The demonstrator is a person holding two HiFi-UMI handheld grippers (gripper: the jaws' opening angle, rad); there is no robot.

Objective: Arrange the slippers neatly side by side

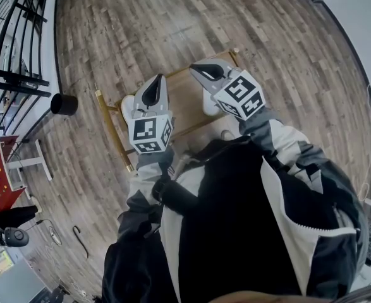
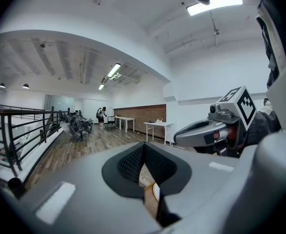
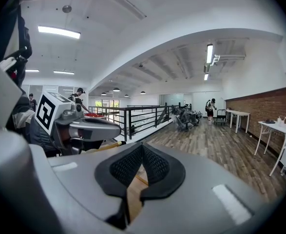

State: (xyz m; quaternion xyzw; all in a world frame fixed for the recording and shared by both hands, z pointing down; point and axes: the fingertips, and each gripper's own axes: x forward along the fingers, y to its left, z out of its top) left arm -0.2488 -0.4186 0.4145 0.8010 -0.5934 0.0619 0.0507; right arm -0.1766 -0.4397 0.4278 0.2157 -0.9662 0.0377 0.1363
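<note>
Both grippers are held up over a small wooden table (image 1: 185, 100), pointing away from me. My left gripper (image 1: 152, 93) is shut with nothing in it. A white slipper (image 1: 127, 106) peeks out at its left side. My right gripper (image 1: 207, 72) is also shut and empty, and part of a second white slipper (image 1: 209, 104) shows just below it. In the left gripper view the closed jaws (image 2: 143, 162) leave a slit showing wood and a white slipper edge (image 2: 155, 191). The right gripper view shows its closed jaws (image 3: 142, 160) over bare wood. Most of both slippers is hidden.
A black railing (image 1: 14, 49) runs along the left, with a black round bin (image 1: 64, 104) on the wood floor near it. White tables (image 2: 157, 126) stand by the brick wall. A person (image 3: 211, 106) stands far off. My dark jacket (image 1: 236, 232) fills the lower head view.
</note>
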